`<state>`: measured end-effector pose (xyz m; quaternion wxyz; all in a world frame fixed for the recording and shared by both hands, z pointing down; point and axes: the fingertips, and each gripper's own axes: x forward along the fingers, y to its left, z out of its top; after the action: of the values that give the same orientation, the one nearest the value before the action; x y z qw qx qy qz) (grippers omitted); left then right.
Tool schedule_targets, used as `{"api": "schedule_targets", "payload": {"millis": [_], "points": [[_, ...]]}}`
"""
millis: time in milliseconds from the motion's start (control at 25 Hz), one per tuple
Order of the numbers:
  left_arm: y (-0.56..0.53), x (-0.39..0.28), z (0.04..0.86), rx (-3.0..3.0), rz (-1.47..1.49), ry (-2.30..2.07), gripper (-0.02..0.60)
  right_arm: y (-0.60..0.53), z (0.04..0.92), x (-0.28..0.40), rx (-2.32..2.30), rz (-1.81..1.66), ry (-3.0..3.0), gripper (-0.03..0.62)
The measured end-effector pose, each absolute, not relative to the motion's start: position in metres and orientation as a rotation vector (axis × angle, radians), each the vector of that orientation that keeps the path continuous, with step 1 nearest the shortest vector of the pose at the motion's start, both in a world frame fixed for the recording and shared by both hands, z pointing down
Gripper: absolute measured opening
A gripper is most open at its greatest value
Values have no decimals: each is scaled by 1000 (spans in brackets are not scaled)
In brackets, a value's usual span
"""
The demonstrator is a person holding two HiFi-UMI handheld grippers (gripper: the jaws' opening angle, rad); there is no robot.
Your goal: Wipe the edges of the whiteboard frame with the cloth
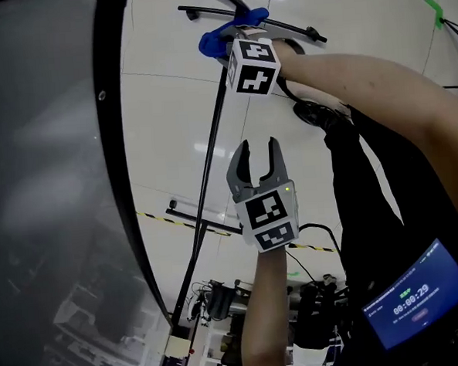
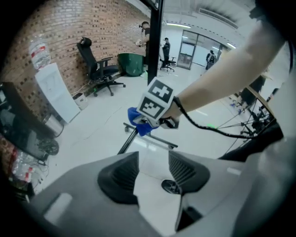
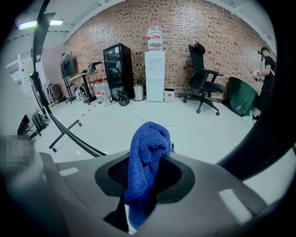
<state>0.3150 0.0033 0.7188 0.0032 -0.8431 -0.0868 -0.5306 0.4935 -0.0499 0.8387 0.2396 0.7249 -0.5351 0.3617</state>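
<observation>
A grey whiteboard (image 1: 34,151) fills the left of the head view, and its black frame (image 1: 110,139) runs along its right edge from far to near. To the right of it lies the pale floor (image 1: 170,104), with a black stand bar (image 1: 281,24) on castors lying across it at the far end. The left hand-held gripper (image 1: 258,149) hangs near the middle of the scene, clear of the frame, with its jaws standing well apart and only floor showing between them (its own view shows the same gap). The right hand-held gripper (image 3: 145,176) is farther off, just beside the stand bar, and its jaws are clamped on a bunched blue cloth (image 3: 148,148) that sticks up out of them. Whether the cloth touches the bar or the frame cannot be told from any view
</observation>
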Motion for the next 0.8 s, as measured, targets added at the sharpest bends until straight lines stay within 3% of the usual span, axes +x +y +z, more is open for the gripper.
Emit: {"api": "schedule_targets", "payload": {"millis": [240, 800], "points": [[2, 286, 734, -2684, -1767, -123, 201, -52, 849, 480, 1933, 992, -1561, 117], [-41, 250, 703, -2746, -1565, -164, 201, -84, 842, 469, 1950, 966, -1440, 117]]}}
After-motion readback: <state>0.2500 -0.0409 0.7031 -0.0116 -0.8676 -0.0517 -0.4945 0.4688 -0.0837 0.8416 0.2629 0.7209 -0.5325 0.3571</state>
